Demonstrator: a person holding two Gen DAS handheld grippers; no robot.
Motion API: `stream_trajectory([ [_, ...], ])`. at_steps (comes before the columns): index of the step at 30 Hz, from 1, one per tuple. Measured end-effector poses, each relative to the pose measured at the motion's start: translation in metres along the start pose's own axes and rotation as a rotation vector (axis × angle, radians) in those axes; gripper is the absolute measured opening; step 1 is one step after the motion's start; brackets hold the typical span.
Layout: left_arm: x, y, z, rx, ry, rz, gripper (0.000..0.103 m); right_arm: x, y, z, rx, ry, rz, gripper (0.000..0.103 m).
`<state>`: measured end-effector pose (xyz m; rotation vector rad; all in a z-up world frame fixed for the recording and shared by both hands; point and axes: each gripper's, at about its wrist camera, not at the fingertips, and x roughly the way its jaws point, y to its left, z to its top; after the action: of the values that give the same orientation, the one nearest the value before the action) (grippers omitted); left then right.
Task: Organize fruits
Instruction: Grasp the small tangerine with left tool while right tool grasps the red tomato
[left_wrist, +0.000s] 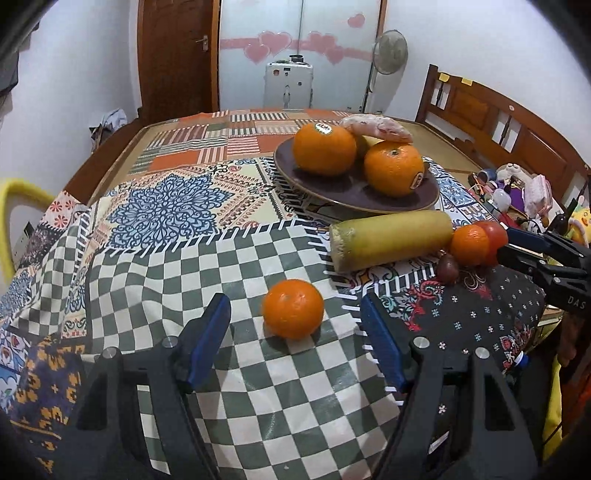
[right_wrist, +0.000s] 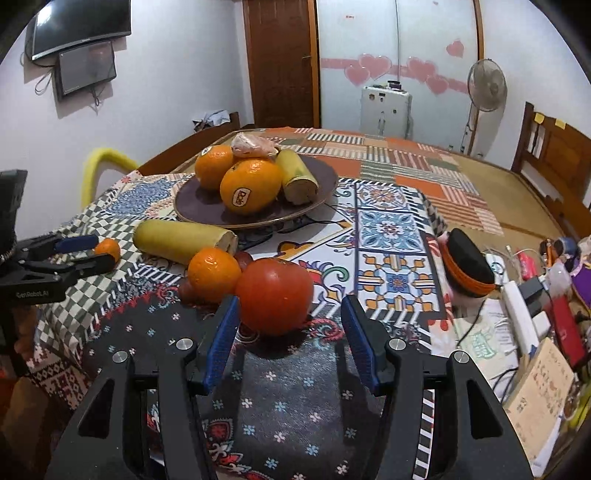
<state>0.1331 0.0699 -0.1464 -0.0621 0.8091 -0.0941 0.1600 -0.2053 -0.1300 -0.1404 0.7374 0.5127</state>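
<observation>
Fruits lie on a patterned tablecloth (left_wrist: 155, 206). Two big oranges (left_wrist: 324, 148) and a yellow piece (right_wrist: 296, 177) sit on the brown plate (left_wrist: 354, 192). A small orange (left_wrist: 293, 314) rests near the left gripper (left_wrist: 295, 321), whose fingers are apart around it without touching. The right gripper (right_wrist: 290, 328) is also spread, with a red tomato (right_wrist: 274, 295) between its fingers, beside another orange (right_wrist: 213, 274).

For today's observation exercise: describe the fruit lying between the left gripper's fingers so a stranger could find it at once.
Start at the brown plate of fruit on the patterned tablecloth, then come toward the near edge onto the green-and-white checks. There a small orange sits alone between the open left gripper; unlike the plate's oranges it has no sticker and touches nothing else.
</observation>
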Motion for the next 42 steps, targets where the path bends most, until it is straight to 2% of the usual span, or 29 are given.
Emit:
stream_trajectory([
  [2, 0.001, 0.001, -0.001, -0.005, -0.001, -0.002, 0.07, 0.004, 0.001, 0.001, 0.001, 0.002, 0.009, 0.053],
  [7, 0.005, 0.001, -0.002, 0.002, 0.006, -0.024, 0.05, 0.012, 0.005, 0.001, -0.008, 0.004, 0.013, 0.053],
  [11, 0.007, 0.0, -0.002, 0.007, 0.009, -0.029, 0.041, 0.012, 0.004, 0.0, -0.003, 0.01, 0.032, 0.053],
  [13, 0.008, 0.001, -0.001, 0.005, 0.007, -0.021, 0.036, 0.011, 0.003, 0.0, -0.005, 0.012, 0.049, 0.049],
  [14, 0.008, 0.003, -0.001, -0.001, 0.005, -0.023, 0.035, 0.011, 0.004, -0.001, -0.007, 0.014, 0.06, 0.044],
  [20, 0.007, 0.005, 0.002, -0.006, 0.007, -0.028, 0.034, 0.009, 0.006, -0.002, -0.023, 0.008, 0.047, 0.042],
  [32, -0.014, -0.003, 0.024, 0.017, -0.065, -0.025, 0.034, -0.002, -0.004, 0.005, -0.006, -0.023, 0.029, 0.042],
  [42, -0.014, -0.016, 0.051, 0.033, -0.115, -0.037, 0.034, -0.012, -0.009, 0.03, -0.024, -0.089, 0.012, 0.042],
])
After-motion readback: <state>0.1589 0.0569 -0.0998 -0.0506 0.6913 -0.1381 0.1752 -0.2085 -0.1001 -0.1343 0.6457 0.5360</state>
